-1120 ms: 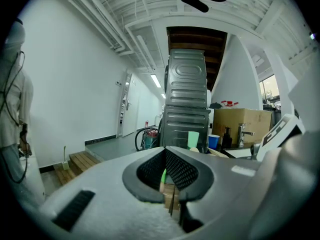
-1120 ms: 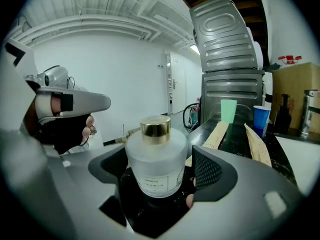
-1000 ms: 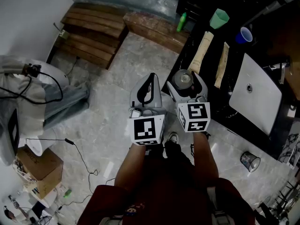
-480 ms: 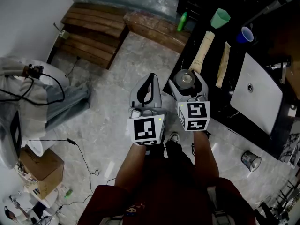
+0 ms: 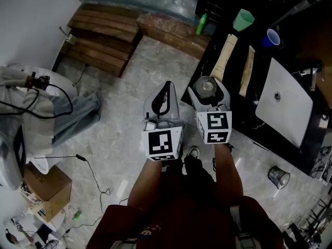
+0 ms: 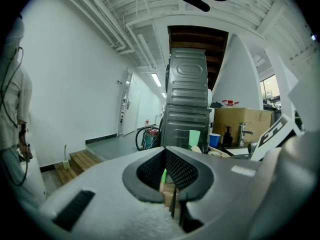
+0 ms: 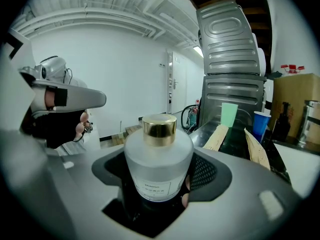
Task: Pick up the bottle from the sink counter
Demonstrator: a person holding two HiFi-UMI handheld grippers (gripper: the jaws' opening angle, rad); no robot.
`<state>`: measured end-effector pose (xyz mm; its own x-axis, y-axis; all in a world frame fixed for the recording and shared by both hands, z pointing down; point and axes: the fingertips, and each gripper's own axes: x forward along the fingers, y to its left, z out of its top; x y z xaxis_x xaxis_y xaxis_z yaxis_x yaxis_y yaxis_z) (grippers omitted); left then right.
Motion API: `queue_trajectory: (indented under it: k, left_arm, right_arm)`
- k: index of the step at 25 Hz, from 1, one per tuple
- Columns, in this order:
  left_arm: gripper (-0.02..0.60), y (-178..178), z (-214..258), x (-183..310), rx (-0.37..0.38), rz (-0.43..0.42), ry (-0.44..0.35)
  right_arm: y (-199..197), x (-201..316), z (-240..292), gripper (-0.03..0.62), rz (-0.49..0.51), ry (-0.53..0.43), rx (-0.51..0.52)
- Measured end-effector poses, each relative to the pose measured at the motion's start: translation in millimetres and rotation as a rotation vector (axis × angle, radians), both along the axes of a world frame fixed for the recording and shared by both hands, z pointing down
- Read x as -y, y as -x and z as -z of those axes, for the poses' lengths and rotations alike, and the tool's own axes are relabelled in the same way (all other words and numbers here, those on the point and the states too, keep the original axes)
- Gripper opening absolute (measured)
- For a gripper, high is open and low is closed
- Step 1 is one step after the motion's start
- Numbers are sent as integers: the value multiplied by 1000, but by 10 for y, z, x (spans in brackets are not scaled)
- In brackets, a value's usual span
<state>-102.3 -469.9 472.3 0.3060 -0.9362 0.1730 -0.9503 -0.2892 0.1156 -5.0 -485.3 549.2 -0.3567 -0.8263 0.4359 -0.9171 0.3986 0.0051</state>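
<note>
A dark counter (image 5: 244, 110) stands beside a pale stone floor (image 5: 119, 118). The right hand-held gripper (image 5: 207, 83) is closing around a frosted bottle (image 7: 158, 159). The left hand-held gripper (image 5: 165, 93) is closed and empty. A green cup (image 5: 242, 21) stands beyond.

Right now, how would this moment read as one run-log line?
right gripper: jaws closing around bottle | bottle: upright, gold cap | left gripper: shut, empty

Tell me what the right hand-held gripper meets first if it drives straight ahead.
The right hand-held gripper meets the frosted gold-capped bottle at once: it already stands between the closing jaws.
</note>
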Motion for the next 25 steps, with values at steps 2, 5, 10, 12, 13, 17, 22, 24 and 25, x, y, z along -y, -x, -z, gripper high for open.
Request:
queue_trajectory:
  k: [2,5,10,12,13,17,22,24,25]
  left_arm:
    - [3,-5,7,-9,-1,-3,0]
    - [3,-12,20,-23,1,-7,-3]
    - [3,-24,49,-36,6,-14,-8]
    - [3,-28,75,-31,6,-16,-14]
    - [3,-34,90,-26,3,-16,-20]
    - [3,-85,86,-32,11,-29,-14]
    - [3,-182,128,-28,8,-52,-22]
    - [3,-235,162,-32,8,-64,-28]
    - [3,-264,180,-34,8,-70,-32]
  right_arm:
    - [1,0,4,335,-2,-1,1]
    - [-5,-6,5,334,-5,-2,0]
    - [-24,-8,2,334,-16,1,0]
    - [-16,-11,10,334,-15,-1,2]
    - [-15,-13,16,334,-15,-1,7]
    - [-64,-33,56,334,-28,-8,28]
    - [-161,-61,167,334,-50,-30,23]
    - [-203,-77,220,334,-57,-40,19]
    - [-225,-85,250,334,-61,-46,20]
